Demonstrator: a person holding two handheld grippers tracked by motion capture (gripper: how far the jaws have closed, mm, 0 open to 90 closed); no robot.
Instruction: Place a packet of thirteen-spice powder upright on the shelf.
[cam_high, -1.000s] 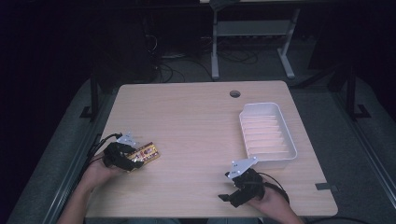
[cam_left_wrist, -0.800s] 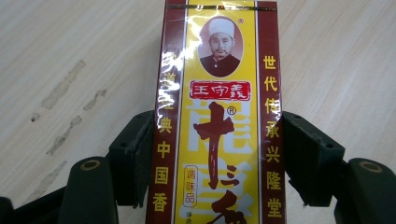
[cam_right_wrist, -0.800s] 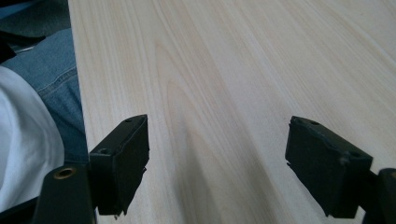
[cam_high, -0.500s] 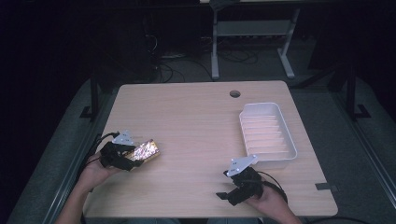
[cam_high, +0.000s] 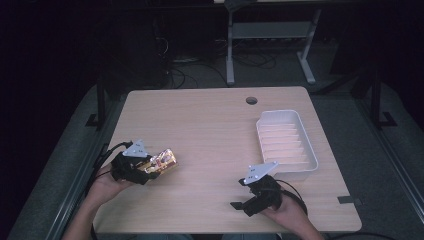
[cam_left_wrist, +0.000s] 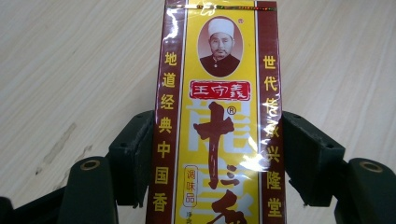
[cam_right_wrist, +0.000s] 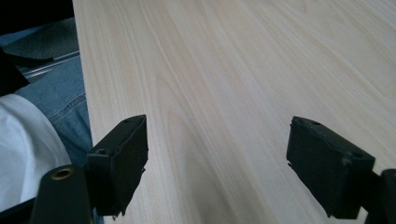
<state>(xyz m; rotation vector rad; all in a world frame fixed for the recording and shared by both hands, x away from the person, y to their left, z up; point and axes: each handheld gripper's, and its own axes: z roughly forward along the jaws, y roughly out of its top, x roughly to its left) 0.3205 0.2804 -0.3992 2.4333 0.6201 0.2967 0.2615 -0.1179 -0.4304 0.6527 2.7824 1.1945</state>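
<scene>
Left gripper clamped on glossy yellow-and-maroon seasoning box, now lifted off pale wooden worktop near left edge, nudged toward middle. Right gripper jaws apart, empty, near front edge. Likely carrying toward white ribbed plastic tray at right edge.

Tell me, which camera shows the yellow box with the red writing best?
The left gripper view: the yellow seasoning box is close up there, its label readable, clamped in the left gripper. The high view shows it small and shiny. The right gripper view looks at bare table.
</scene>
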